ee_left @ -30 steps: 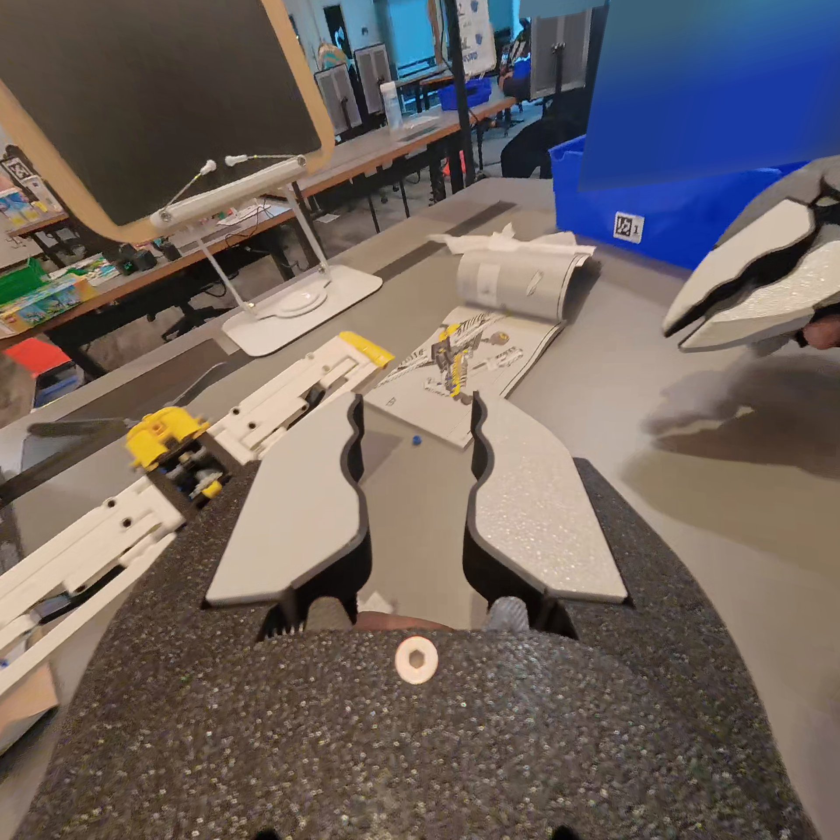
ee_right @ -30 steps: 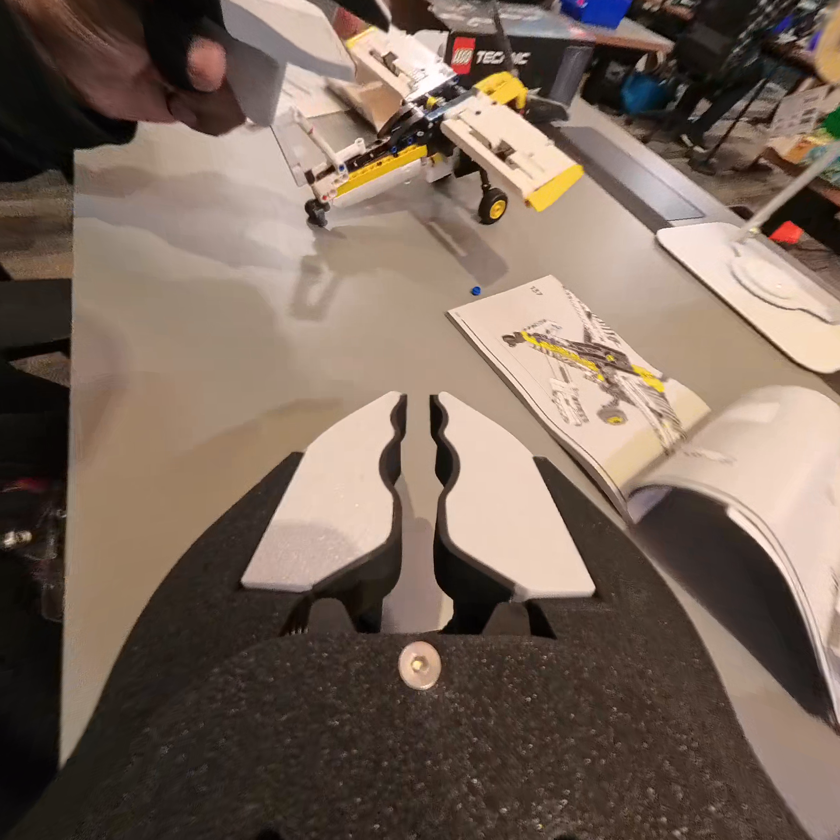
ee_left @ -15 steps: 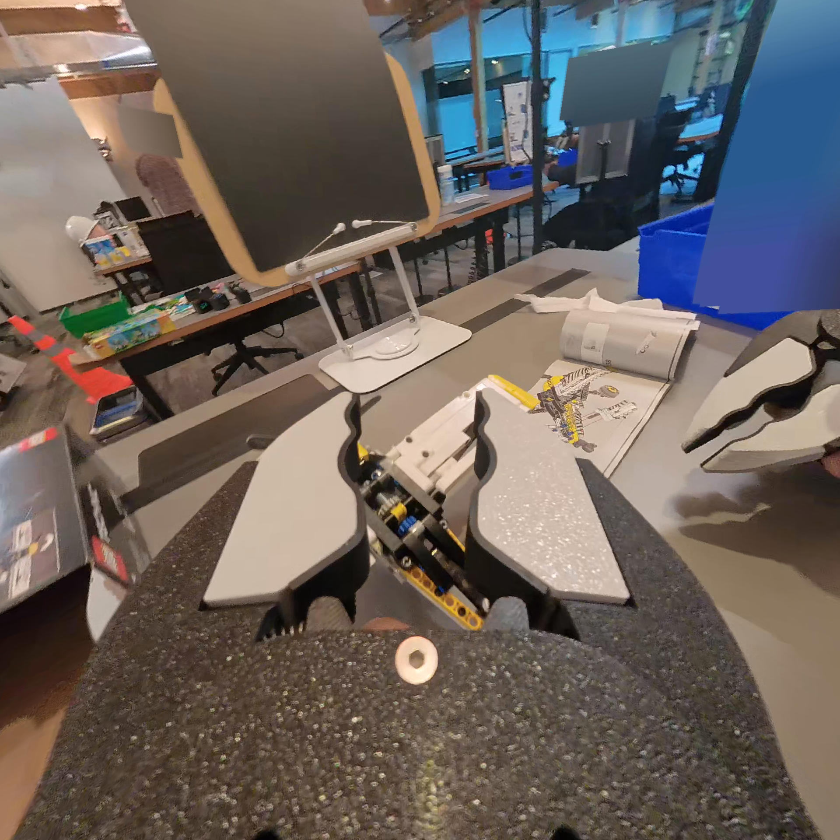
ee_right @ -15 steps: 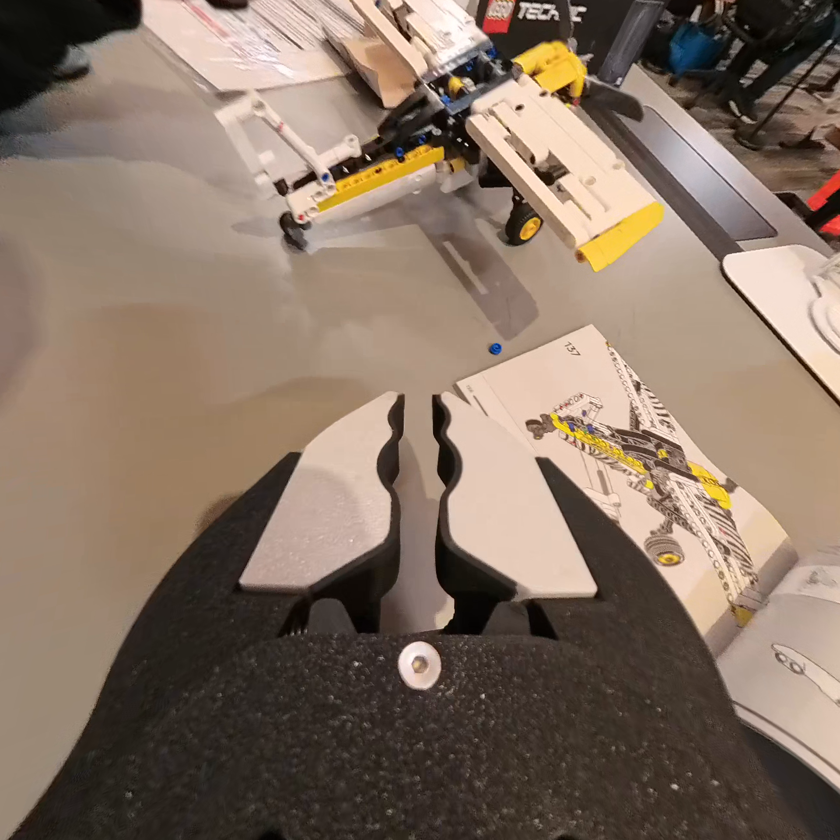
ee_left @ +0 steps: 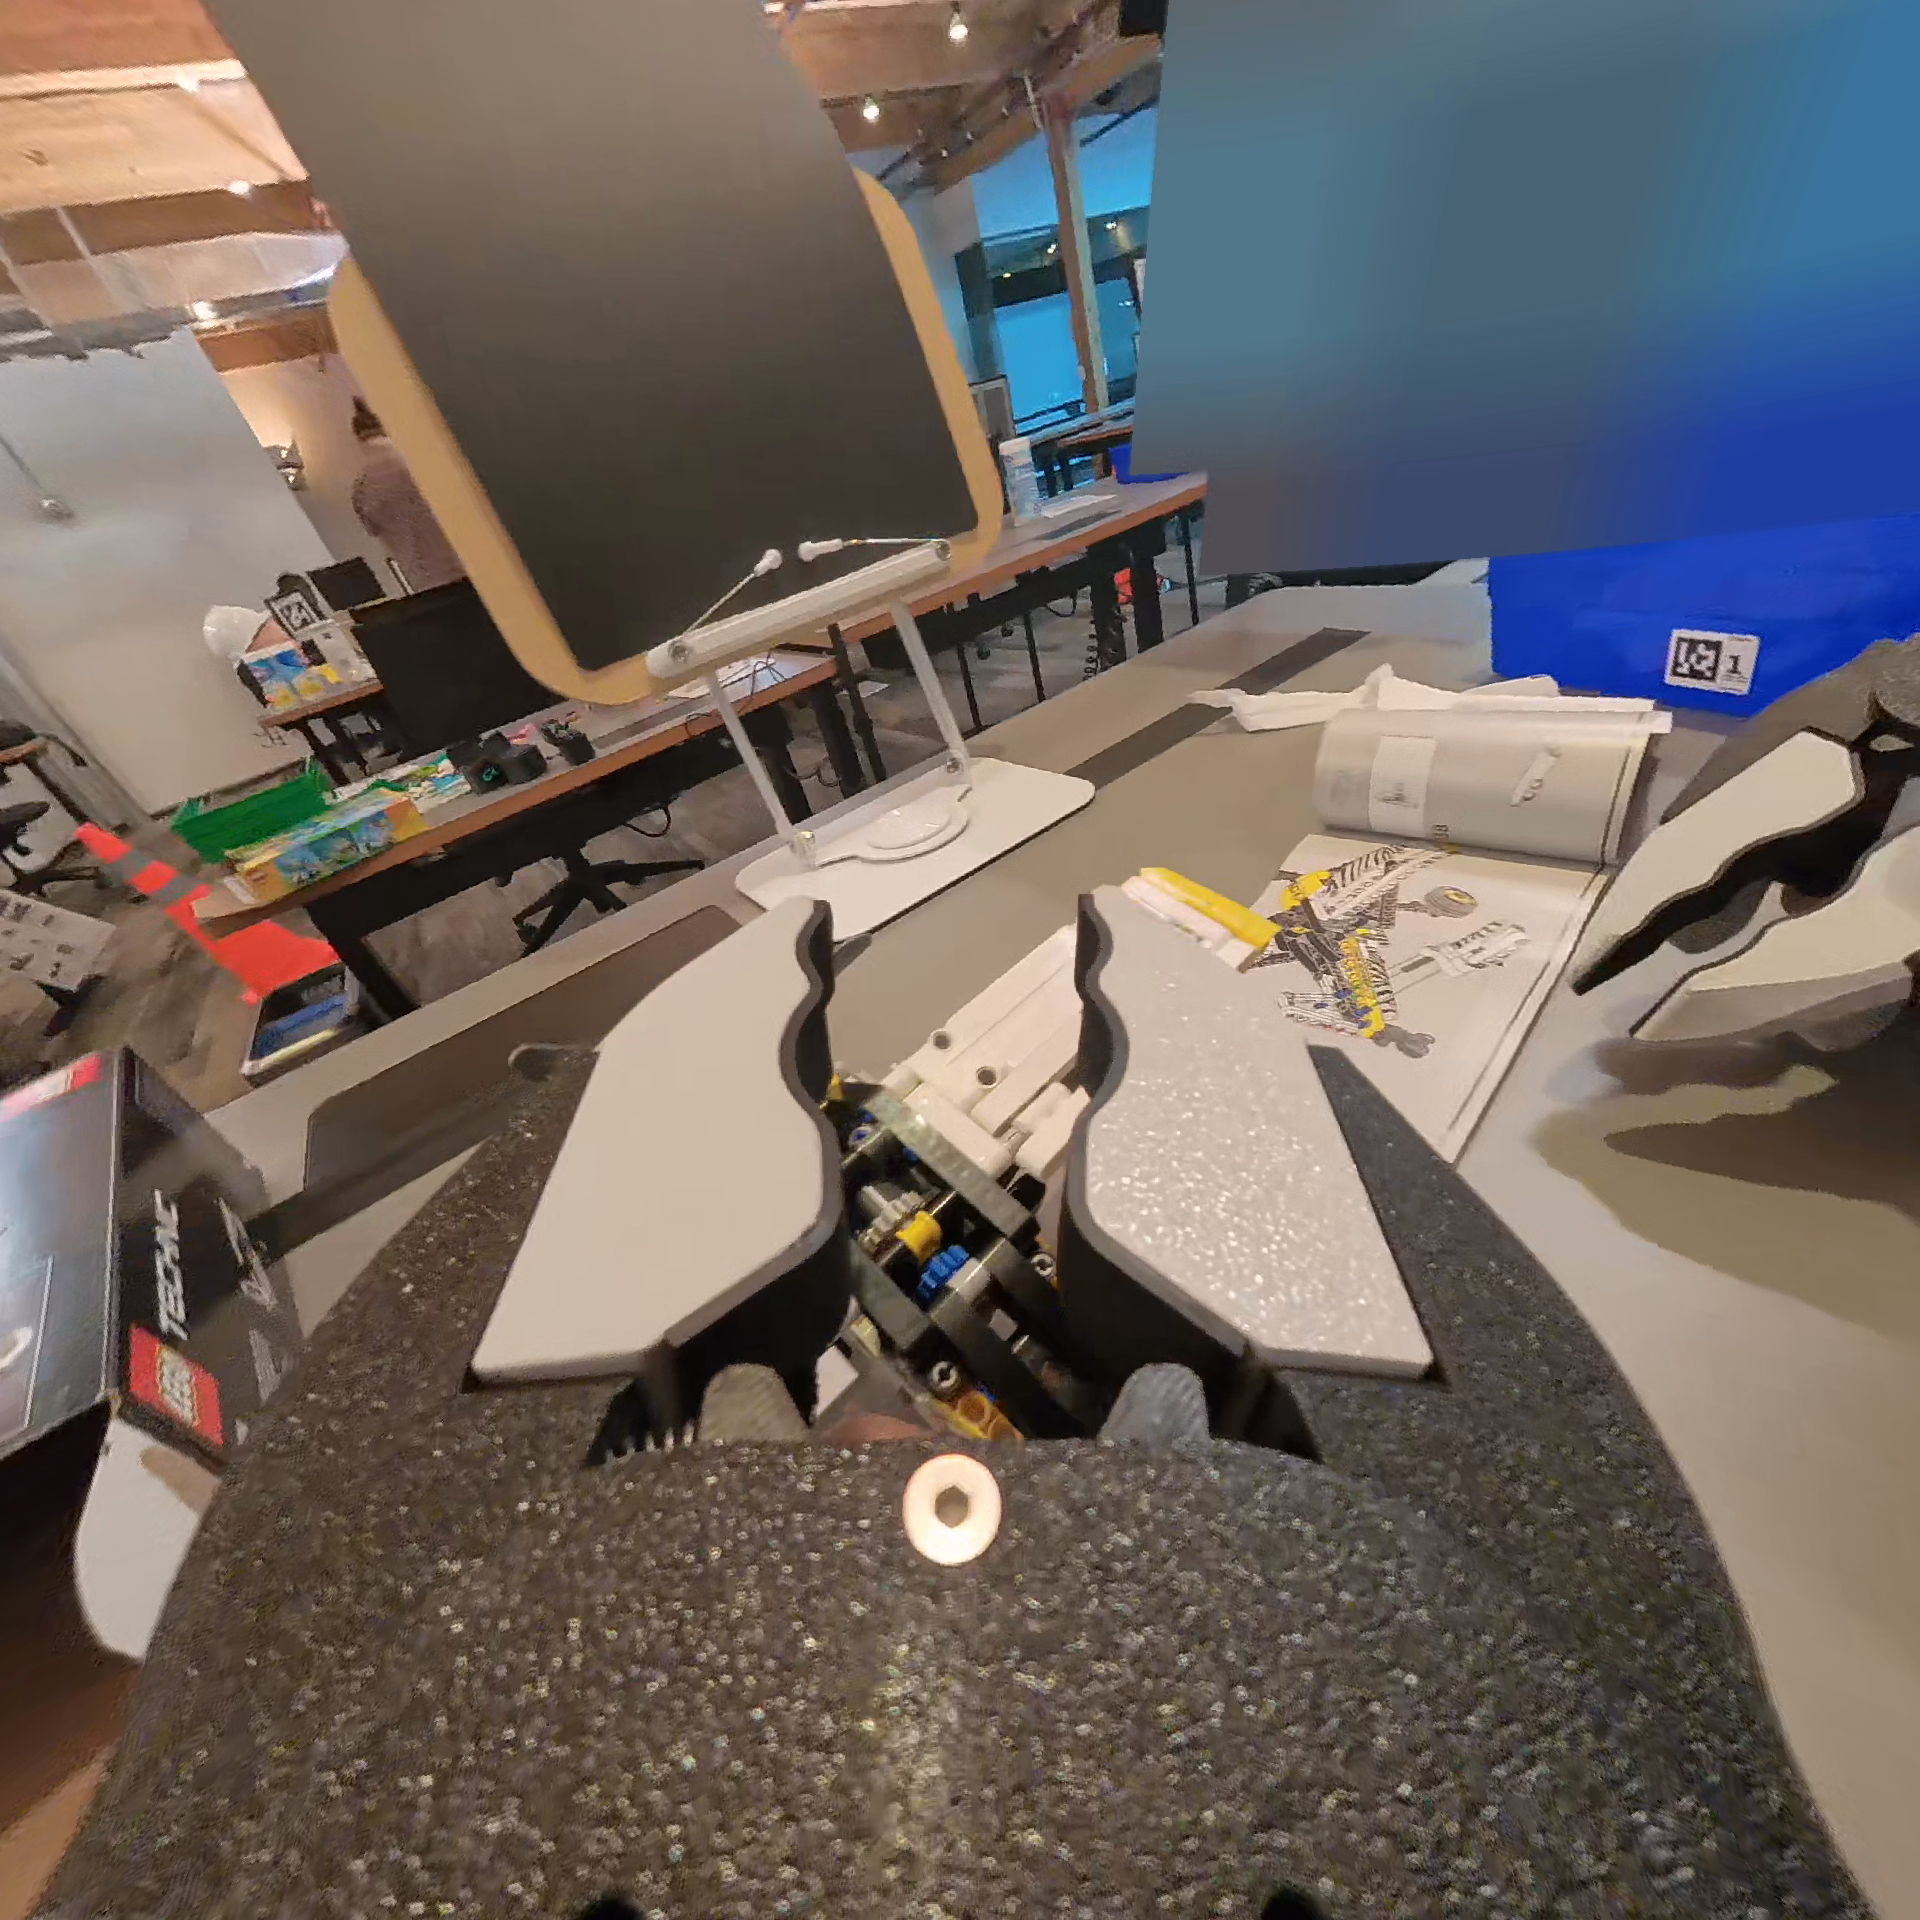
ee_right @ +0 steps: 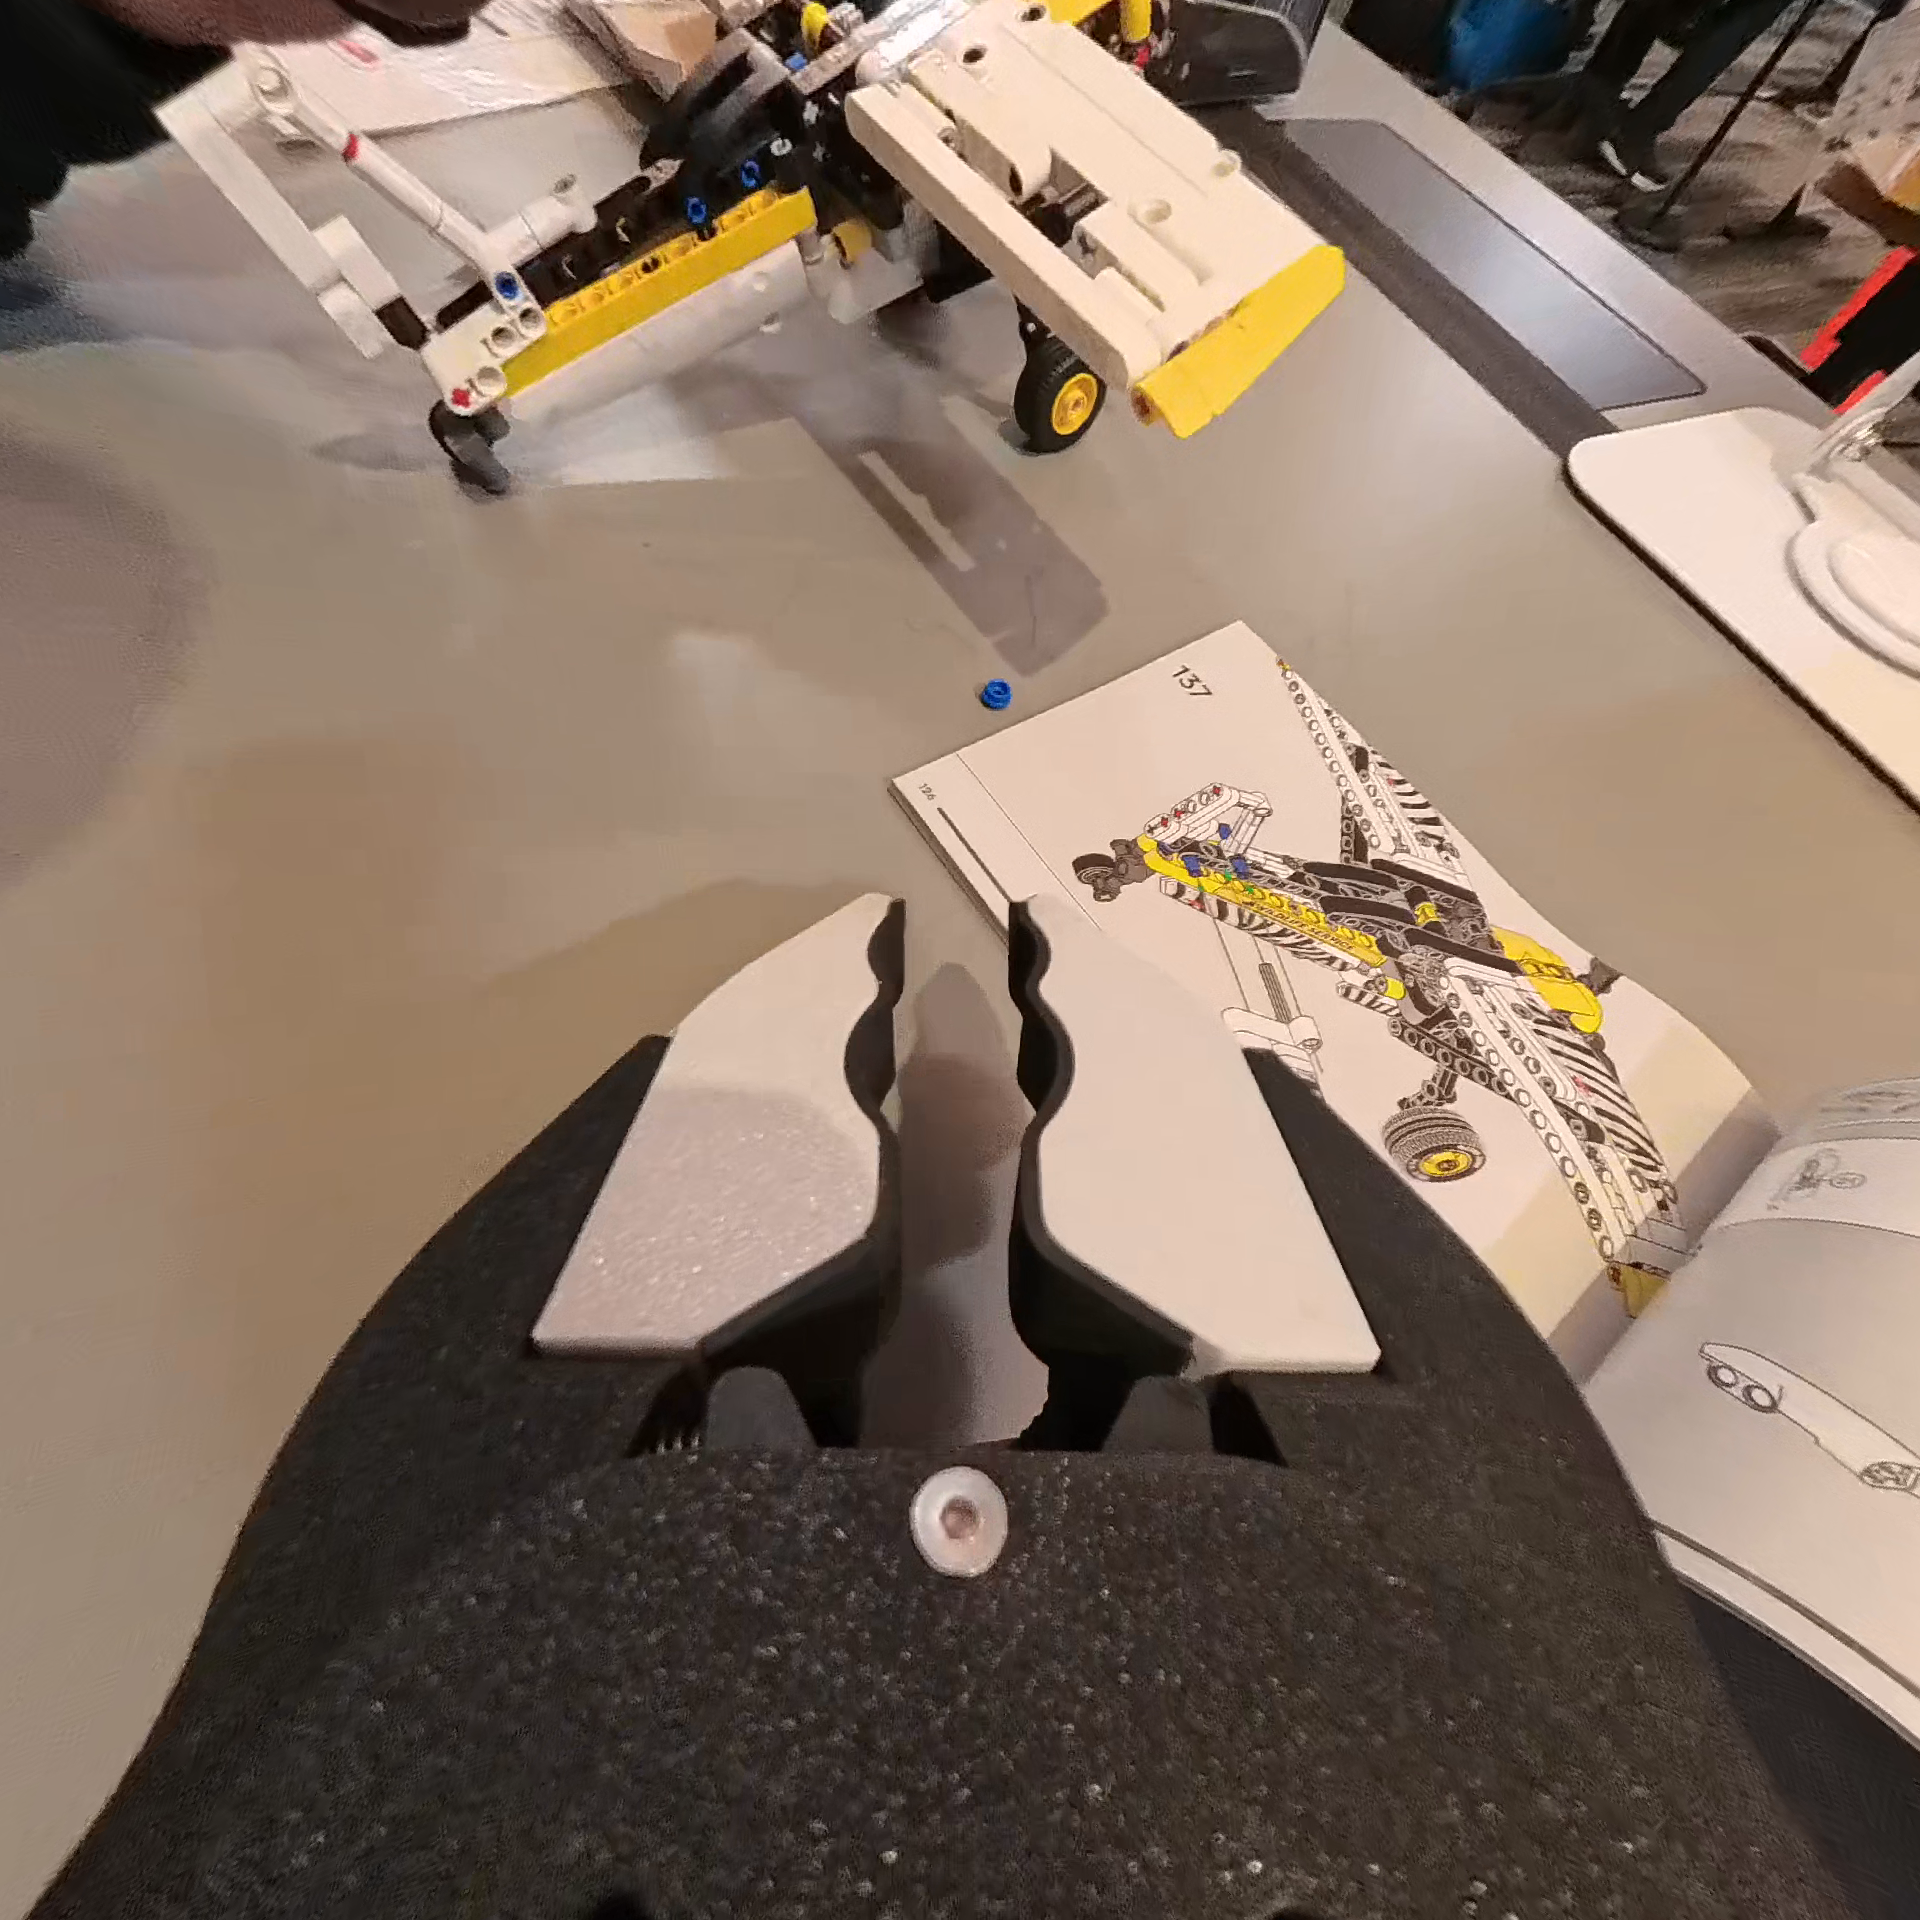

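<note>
A white, yellow and black brick-built toy plane (ee_right: 1039, 177) stands on the grey table (ee_right: 416, 779). My left gripper (ee_left: 953, 914) straddles its black body (ee_left: 966, 1143), with both pads against the sides and the white wing running out past the right finger. My right gripper (ee_right: 956, 906) is open and empty, low over the table at the corner of an open instruction booklet (ee_right: 1299, 883). A tiny blue round piece (ee_right: 994, 693) lies loose between the booklet and the plane. The right gripper also shows in the left wrist view (ee_left: 1621, 1003), off to the right.
A tablet on a white stand (ee_left: 914, 831) is behind the plane; its base also shows in the right wrist view (ee_right: 1766, 571). A black toy box (ee_left: 104, 1247) sits at the left, a blue bin (ee_left: 1662, 623) at the back right. A dark sleeve (ee_right: 83, 104) is beside the plane. The tips of one gripper are about 20 centimeters away from the tips of the other. From the right gripper's tips to the tiny blue round piece (ee_right: 994, 693) is close to 10 centimeters.
My left gripper swung left from the bare table onto the plane, whose body now sits between its fingers. My right gripper moved forward toward the plane and its jaws spread a little.
</note>
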`<state>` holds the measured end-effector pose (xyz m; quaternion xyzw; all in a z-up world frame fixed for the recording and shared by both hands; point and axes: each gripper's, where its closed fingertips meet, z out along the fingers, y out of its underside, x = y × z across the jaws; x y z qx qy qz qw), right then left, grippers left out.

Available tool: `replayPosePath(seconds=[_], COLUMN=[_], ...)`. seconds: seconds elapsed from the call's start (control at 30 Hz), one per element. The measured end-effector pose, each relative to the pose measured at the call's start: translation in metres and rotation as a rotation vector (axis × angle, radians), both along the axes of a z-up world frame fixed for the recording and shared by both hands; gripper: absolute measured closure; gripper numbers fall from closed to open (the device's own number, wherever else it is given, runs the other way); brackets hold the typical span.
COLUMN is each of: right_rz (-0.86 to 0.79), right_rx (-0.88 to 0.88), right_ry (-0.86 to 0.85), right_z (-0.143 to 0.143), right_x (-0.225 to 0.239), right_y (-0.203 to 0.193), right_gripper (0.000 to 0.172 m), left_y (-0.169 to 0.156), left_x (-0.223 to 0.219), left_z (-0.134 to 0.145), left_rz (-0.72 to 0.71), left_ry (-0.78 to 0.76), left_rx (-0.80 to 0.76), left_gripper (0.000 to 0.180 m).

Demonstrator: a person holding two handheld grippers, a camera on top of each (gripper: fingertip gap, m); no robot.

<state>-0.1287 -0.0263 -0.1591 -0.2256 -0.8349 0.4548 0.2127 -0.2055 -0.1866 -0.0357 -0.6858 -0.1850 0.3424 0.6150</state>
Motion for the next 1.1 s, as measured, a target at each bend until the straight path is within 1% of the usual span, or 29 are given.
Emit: replayPosePath(seconds=[0.17,0.33,0.4,0.47,0.57,0.63,0.73,0.8,0.9,0.93,1.03,1.1], right_rz=[0.019,0.014,0.007,-0.020,-0.050,-0.042,-0.001,0.007,0.023,0.020,0.001,0.002], right_rx=[-0.010,0.003,0.015,0.102,0.209,0.221,0.254,0.277,0.295,0.303,0.318,0.338], right_ry=[-0.004,0.007,0.019,0.068,0.117,0.104,0.052,0.039,0.014,0.007,-0.011,-0.053], right_z=[0.001,0.000,0.000,-0.004,-0.009,-0.008,-0.012,-0.014,-0.017,-0.019,-0.022,-0.028], right_x=[0.002,0.003,0.002,-0.004,-0.011,-0.013,-0.016,-0.020,-0.024,-0.025,-0.032,-0.031], right_y=[0.000,0.000,0.002,0.012,0.025,0.026,0.023,0.022,0.023,0.024,0.028,0.030], right_gripper=[0.152,0.151,0.150,0.150,0.149,0.149,0.142,0.134,0.131,0.130,0.129,0.132], left_y=[-0.014,-0.010,-0.004,0.007,0.040,0.068,0.104,0.122,0.144,0.150,0.163,0.167], left_x=[-0.008,-0.004,0.005,0.017,0.045,0.063,0.078,0.079,0.081,0.083,0.083,0.085], left_z=[0.003,0.003,0.010,0.016,0.015,0.001,-0.028,-0.045,-0.064,-0.069,-0.079,-0.087], left_rz=[0.027,0.019,0.007,-0.003,-0.080,-0.149,-0.218,-0.217,-0.204,-0.200,-0.172,-0.186], left_ry=[-0.044,-0.067,-0.069,-0.084,-0.133,-0.205,-0.315,-0.382,-0.447,-0.447,-0.384,-0.365], left_rx=[0.074,0.095,0.098,0.074,-0.004,-0.084,-0.179,-0.187,-0.192,-0.205,-0.232,-0.242], left_gripper=[0.135,0.136,0.137,0.138,0.141,0.146,0.145,0.145,0.144,0.143,0.142,0.142])
